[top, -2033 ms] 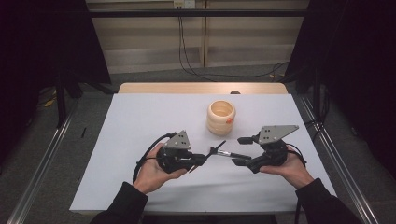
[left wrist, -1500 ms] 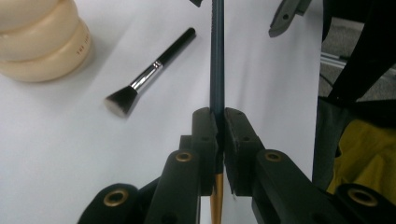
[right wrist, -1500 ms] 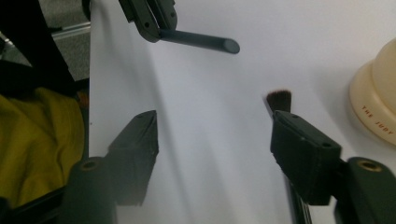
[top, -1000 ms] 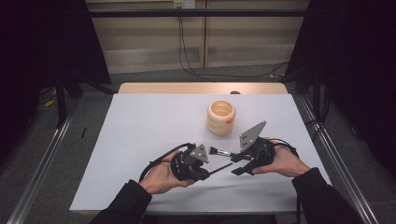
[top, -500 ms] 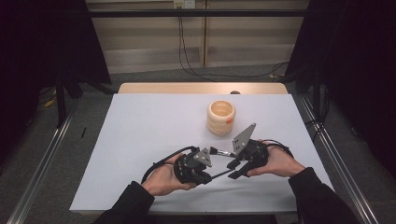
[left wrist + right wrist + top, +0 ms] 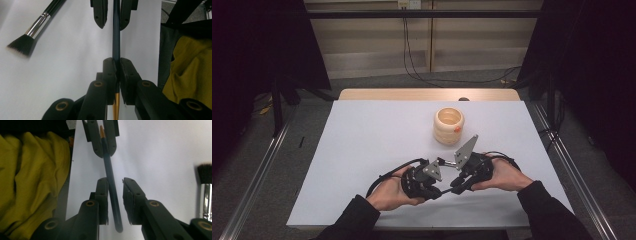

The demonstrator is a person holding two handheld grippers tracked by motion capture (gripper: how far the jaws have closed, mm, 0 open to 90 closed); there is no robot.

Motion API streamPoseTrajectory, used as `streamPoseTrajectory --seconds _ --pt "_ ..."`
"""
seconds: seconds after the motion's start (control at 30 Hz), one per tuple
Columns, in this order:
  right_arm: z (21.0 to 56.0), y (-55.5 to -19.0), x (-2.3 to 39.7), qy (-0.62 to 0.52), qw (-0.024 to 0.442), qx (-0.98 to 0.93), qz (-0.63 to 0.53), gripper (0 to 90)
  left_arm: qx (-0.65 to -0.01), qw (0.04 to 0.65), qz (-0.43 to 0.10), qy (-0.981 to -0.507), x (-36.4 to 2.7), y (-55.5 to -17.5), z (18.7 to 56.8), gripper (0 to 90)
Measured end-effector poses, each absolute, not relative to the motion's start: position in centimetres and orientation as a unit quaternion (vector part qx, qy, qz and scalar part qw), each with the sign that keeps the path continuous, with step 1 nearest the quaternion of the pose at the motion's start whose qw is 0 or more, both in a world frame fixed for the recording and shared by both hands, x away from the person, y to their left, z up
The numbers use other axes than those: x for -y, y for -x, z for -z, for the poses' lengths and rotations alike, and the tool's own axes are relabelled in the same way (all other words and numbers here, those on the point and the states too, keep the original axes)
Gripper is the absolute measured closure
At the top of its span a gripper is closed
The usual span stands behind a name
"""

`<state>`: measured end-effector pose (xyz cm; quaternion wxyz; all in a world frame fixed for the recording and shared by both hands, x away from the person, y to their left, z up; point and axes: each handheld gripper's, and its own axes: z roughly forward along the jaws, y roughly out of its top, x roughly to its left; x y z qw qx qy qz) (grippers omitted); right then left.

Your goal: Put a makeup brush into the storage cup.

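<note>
Worktop: white sheet; ribbed cup at the back.
Room: dark, grey floor.
Left tongs: pinching thin brush handle.
Right tongs: just been closing around that handle, not pressing.
Change: both hands came closer together, nearer the front edge.

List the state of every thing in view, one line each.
Left hand-held gripper: shut on the pencil.
Right hand-held gripper: jaws have just been closing, pencil between them, a gap on one side.
Pencil: held off the table.
Brush: lying flat on the table.
Cup: upright.
</note>
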<state>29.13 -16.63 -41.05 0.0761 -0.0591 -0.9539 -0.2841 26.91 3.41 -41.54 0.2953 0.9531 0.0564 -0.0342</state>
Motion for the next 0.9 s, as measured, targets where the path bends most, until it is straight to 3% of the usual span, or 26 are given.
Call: streamPoseTrajectory --seconds 0.6,0.9 --pt "41.74 -29.0 16.09 0.051 0.109 0.947 0.297 84.1 -0.05 0.306 0.038 -0.95 -3.14 -26.83 41.42 83.7" --pt "41.84 -28.78 15.99 0.044 0.1 0.95 0.294 85.1 -0.04 0.304 0.033 -0.951 -3.23 -26.79 41.57 83.6"
